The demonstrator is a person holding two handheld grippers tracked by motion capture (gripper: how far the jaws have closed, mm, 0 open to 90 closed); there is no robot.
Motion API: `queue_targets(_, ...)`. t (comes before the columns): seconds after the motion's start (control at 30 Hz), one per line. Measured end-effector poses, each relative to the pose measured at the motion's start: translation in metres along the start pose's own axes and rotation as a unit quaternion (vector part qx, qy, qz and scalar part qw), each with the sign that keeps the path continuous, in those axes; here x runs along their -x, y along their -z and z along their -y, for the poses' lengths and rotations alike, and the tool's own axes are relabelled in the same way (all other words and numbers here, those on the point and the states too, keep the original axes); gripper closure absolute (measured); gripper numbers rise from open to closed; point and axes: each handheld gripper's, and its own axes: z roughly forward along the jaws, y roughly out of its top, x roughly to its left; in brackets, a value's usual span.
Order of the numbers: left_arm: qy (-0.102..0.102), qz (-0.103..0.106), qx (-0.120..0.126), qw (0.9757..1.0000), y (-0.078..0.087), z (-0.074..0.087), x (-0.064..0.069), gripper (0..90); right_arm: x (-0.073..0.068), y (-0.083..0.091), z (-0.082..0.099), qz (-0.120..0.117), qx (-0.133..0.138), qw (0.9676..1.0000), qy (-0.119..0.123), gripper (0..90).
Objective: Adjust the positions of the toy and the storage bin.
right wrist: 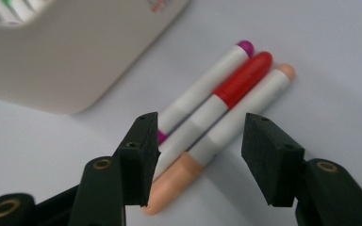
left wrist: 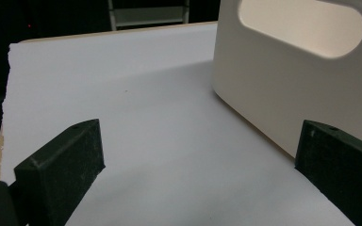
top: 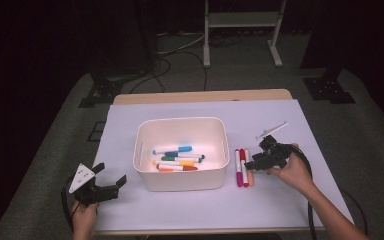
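White bin (top: 180,177) mid-table, more markers inside. Three markers (top: 243,167) touching side by side just right of it. Right gripper (right wrist: 198,150) open above them, empty: risk of pinching two. Left gripper (top: 109,182) wide, idle.

A white sheet (top: 190,210) is covering my tabletop (top: 200,96), leaving a wooden strip showing along the far edge. A cream bin (top: 181,179) is sitting on the sheet near the middle. Just right of it, three markers are lying side by side, touching: a purple one (top: 238,169), a red one (top: 243,167) and a peach one (top: 249,170).
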Motion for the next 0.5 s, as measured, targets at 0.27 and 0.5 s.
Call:
queue_targets(0.27, 0.001, 0.001, 0.001, 1.0, 0.0, 0.0, 0.0, 0.6, 0.006, -0.019, 0.006, 0.04, -0.012, 0.9991, -0.013, 48.1)
queue_targets(0.5, 0.0, 0.001, 0.001, 1.0, 0.0, 0.0, 0.0, 0.6, 0.012, -0.022, 0.011, 0.071, -0.016, 0.9972, -0.019, 52.6)
